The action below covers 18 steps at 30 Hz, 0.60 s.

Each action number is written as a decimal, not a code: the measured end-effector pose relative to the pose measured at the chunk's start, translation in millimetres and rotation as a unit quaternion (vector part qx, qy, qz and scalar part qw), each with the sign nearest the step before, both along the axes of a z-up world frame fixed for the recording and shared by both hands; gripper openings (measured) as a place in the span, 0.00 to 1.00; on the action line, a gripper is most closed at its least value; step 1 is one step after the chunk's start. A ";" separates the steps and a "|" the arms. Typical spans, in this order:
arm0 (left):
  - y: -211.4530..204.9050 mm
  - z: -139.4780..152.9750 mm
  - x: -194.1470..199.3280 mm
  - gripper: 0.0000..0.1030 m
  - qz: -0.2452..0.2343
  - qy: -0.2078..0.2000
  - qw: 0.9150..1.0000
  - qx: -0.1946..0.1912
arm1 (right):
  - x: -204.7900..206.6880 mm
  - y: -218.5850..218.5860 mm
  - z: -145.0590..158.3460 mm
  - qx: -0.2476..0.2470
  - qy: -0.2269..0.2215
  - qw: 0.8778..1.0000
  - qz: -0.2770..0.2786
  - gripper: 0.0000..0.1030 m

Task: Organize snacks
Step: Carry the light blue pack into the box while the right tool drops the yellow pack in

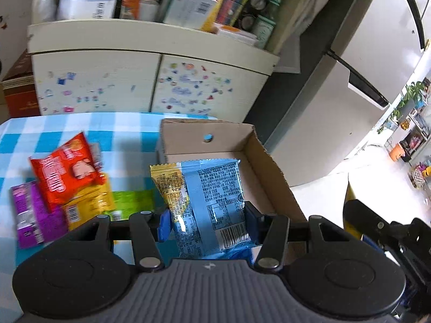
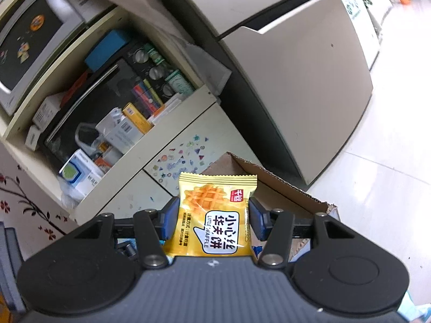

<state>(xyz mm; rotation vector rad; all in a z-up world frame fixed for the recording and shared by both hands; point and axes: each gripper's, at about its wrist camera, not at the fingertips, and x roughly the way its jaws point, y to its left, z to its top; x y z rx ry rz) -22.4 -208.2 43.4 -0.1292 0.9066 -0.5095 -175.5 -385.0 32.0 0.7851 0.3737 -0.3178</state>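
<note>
My left gripper [image 1: 207, 222] is shut on a blue and yellow snack packet [image 1: 207, 202], held back side up over the near end of an open cardboard box [image 1: 269, 167]. The box looks empty inside as far as it shows. On the checked tablecloth [image 1: 126, 132] to the left lie a red packet [image 1: 67, 172], a purple packet [image 1: 32, 215] and a yellow packet [image 1: 89, 204]. My right gripper [image 2: 212, 218] is shut on a yellow waffle packet [image 2: 215, 215], held upright in front of the cardboard box [image 2: 282, 188]. The other gripper's black body [image 1: 390, 237] shows at the lower right of the left wrist view.
A cream cabinet [image 1: 150, 80] with stickers on its doors stands behind the table, its open shelf [image 1: 188, 2] crowded with boxes and bottles. A tall grey fridge [image 1: 363, 67] stands to the right. White tiled floor [image 2: 390, 161] lies beyond the box.
</note>
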 end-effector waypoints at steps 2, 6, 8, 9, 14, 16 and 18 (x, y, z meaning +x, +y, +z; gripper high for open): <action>-12.2 -3.5 5.4 0.56 -0.007 0.003 1.000 0.004 | 3.3 -5.1 -4.8 0.015 0.006 1.000 -0.009 0.53; -31.9 -8.1 12.9 0.62 -0.019 0.000 1.000 0.019 | 13.4 -12.0 -13.8 0.036 0.019 0.999 -0.017 0.55; -37.3 -9.0 15.7 0.72 -0.017 0.000 1.000 0.022 | 16.7 -14.2 -17.8 0.044 0.024 0.998 -0.028 0.56; -37.7 -8.4 16.4 0.80 -0.014 -0.002 1.000 0.023 | 17.8 -15.1 -19.3 0.048 0.025 0.998 -0.030 0.59; -34.9 0.9 19.0 0.91 -0.020 -0.016 0.999 0.038 | 22.7 -13.4 -20.1 0.052 0.028 0.998 -0.033 0.76; -30.7 6.5 19.8 0.92 -0.023 -0.023 0.998 0.052 | 22.2 -12.0 -18.3 0.045 0.023 0.998 -0.030 0.77; -21.3 11.9 19.9 0.92 -0.030 -0.028 0.998 0.056 | 22.0 -10.5 -17.3 0.043 0.012 0.999 -0.023 0.77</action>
